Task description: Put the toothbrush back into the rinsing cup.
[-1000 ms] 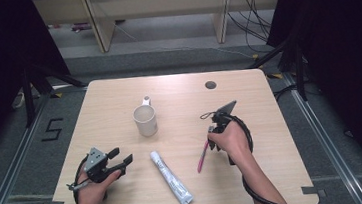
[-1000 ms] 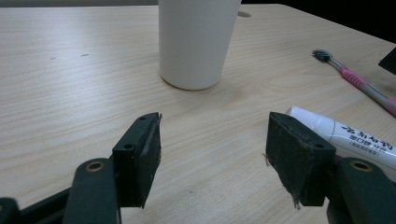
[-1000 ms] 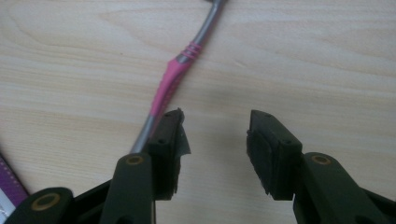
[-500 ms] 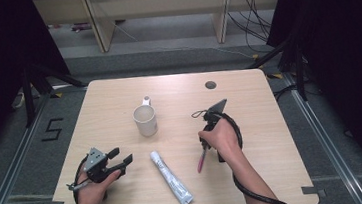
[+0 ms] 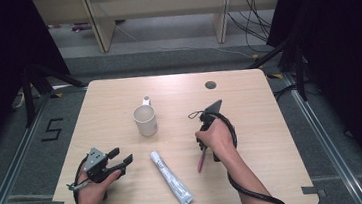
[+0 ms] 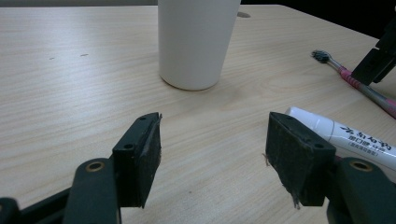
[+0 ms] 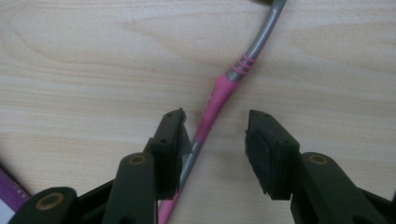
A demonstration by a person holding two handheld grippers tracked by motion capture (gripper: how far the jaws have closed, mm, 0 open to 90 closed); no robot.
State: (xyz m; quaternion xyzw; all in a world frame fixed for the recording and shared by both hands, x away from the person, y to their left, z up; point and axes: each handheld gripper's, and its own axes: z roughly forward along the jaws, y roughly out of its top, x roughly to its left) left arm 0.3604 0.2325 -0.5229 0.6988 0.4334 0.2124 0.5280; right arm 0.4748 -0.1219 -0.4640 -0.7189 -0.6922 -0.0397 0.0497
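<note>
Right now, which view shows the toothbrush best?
The right gripper view: the toothbrush lies flat on the table, its pink and grey handle crisp between the open right claw. The left gripper view catches its bristle head and part of the handle at the edge. The high view shows a pink sliver under the hand.

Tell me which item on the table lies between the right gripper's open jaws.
The pink toothbrush: its handle runs between the right gripper's jaws, unlike the toothpaste tube and white mug.
</note>
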